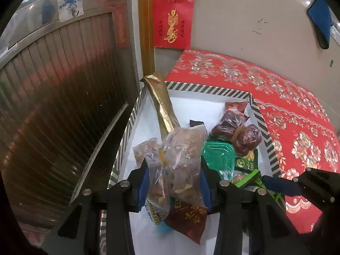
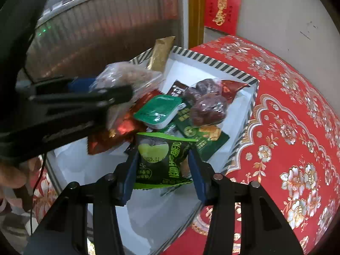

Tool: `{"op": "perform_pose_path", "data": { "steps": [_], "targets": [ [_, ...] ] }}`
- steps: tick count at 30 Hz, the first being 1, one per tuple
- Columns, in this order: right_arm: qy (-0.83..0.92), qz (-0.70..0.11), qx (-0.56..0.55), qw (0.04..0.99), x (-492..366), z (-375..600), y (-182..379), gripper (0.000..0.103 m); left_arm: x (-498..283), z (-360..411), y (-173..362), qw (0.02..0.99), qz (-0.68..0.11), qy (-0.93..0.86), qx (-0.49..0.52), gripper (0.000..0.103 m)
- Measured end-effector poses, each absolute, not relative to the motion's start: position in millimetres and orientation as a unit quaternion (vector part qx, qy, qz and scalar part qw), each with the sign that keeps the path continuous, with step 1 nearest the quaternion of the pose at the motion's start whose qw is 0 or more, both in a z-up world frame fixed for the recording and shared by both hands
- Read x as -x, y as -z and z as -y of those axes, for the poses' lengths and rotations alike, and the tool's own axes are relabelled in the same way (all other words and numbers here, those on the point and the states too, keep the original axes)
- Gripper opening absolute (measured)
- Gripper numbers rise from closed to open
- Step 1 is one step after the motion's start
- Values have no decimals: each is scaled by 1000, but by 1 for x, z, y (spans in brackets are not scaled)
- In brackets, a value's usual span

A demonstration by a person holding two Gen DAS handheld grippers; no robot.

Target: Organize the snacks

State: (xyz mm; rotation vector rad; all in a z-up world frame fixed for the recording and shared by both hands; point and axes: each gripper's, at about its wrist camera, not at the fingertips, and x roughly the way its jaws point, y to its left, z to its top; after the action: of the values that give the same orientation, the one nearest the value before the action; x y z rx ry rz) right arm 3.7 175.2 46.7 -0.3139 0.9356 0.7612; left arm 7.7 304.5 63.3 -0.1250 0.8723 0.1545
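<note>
A white box with a striped black-and-white rim (image 1: 259,110) is being carried by a worktop under a red floral cloth (image 1: 297,114). A clear plastic bag of brown snacks (image 1: 182,155) is being clamped over the box by the left gripper (image 1: 174,182), which is being angled steeply downward. A green snack packet (image 2: 161,161) is being pinched by the right gripper (image 2: 162,170), likewise tilted. A long gold foil packet (image 1: 163,104), a bag of dark red dates (image 2: 206,104) and a green-lidded cup (image 2: 158,110) are being crowded together below.

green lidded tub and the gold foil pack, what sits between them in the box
In the left wrist view, the clear bag of snacks, clamped in the left gripper, hangs between the green lidded tub and gold foil pack.
</note>
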Motion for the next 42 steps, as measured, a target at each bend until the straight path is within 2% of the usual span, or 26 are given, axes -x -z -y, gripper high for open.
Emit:
{"op": "perform_pose_path", "data": {
  "steps": [4, 8, 11, 13, 22, 23, 26, 36, 42],
  "targets": [
    [-367, -431, 153, 810, 2, -177, -47, 47, -8, -301, -61, 900, -424, -89, 50, 51],
    [-375, -424, 148, 811, 6, -175, -49, 62, -8, -296, -59, 899, -425, -99, 41, 71],
    [-376, -424, 139, 812, 7, -171, -49, 63, -7, -295, -60, 901, -421, -93, 50, 80],
    [-378, -425, 132, 812, 9, -167, -50, 63, -6, -293, -61, 901, -420, -93, 53, 82],
    [-364, -412, 76, 832, 22, -122, -72, 63, 20, -274, -79, 917, -386, -95, 43, 85],
    [-352, -405, 71, 841, 24, -114, -76, 65, 24, -272, -81, 919, -379, -98, 46, 85],
    [-307, -383, 66, 869, 29, -97, -85, 82, 37, -265, -86, 925, -358, -122, 37, 85],
    [-220, -334, 23, 916, 37, -71, -91, 85, 90, -253, -91, 937, -301, -166, 57, 86],
    [-214, -333, 3, 918, 41, -74, -82, 85, 110, -250, -84, 936, -299, -178, 44, 88]
  ]
}}
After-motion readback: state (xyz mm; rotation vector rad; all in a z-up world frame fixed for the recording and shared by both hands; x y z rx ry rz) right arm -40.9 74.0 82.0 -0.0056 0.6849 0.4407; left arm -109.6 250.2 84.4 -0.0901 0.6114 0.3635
